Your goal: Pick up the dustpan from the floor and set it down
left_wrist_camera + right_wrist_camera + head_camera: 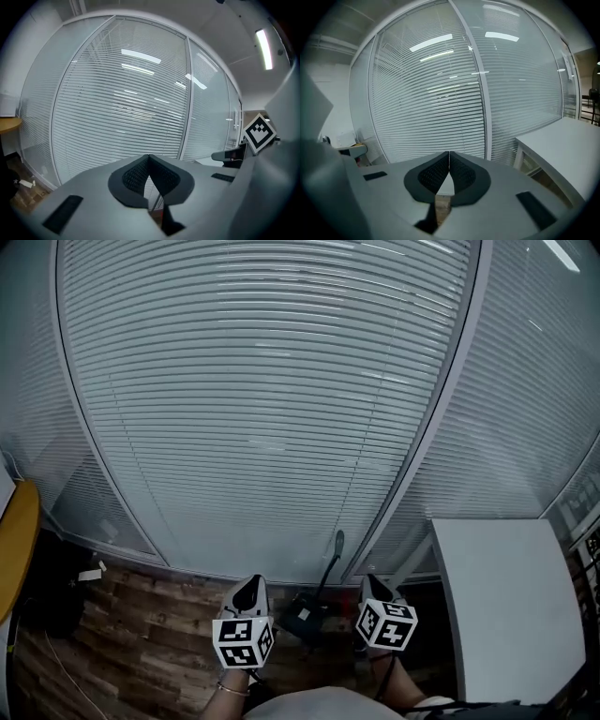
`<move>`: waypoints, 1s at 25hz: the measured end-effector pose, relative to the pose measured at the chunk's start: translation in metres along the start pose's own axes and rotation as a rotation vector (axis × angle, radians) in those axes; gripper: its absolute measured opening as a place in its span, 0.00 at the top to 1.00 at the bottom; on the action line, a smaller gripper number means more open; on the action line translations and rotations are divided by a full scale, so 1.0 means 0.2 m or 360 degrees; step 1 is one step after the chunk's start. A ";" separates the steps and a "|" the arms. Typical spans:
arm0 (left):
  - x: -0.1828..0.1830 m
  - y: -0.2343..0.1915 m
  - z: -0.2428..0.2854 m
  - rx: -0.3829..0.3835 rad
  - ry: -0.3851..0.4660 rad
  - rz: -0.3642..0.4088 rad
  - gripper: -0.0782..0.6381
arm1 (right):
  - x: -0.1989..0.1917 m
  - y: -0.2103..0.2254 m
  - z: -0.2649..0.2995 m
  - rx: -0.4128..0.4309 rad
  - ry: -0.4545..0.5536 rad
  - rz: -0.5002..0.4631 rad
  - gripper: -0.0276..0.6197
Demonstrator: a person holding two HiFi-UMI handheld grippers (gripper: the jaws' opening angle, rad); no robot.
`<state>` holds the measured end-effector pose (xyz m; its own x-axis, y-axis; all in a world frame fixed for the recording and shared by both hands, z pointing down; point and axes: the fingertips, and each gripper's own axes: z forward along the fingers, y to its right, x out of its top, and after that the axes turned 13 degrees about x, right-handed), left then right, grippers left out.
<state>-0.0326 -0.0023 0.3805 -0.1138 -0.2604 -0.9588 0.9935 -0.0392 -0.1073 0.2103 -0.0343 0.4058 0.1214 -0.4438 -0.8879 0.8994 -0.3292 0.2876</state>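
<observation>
One dustpan sits on the wooden floor at the foot of a glass wall with blinds. It is dark, and its long handle rises at a slant toward the wall's upright frame. In the head view it lies between the two grippers and a little beyond them, touched by neither.

The left gripper is just to the left of the dustpan and points toward the wall. Its own view shows its fingers closed tip to tip, with nothing between them and only the blinds beyond. The right gripper is just to the right of the handle. Its fingers are also pressed together and empty, with a strip of floor showing below the tips.

Further out, a white worktop stands to the right against the wall, and its edge also shows in the right gripper view. A yellow worktop curves in at the far left, with a small white scrap lying on the floor near it.
</observation>
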 end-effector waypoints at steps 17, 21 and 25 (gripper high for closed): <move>0.07 -0.37 0.51 -0.0123 -0.0091 0.0085 0.87 | 0.06 -0.21 0.49 -0.0105 0.0035 0.0103 0.91; 0.08 -0.36 0.59 -0.0101 -0.0122 0.0057 0.87 | 0.10 -0.18 0.58 -0.0095 -0.0018 0.0086 0.91; 0.03 -0.30 0.62 -0.0100 -0.0155 0.0070 0.87 | 0.07 -0.12 0.60 -0.0095 -0.0057 0.0098 0.91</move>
<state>-0.0947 -0.1214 0.4136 -0.0674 -0.3529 -0.9332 0.9958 0.0342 -0.0849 0.1401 -0.1327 0.4296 0.1628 -0.4917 -0.8554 0.9142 -0.2508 0.3182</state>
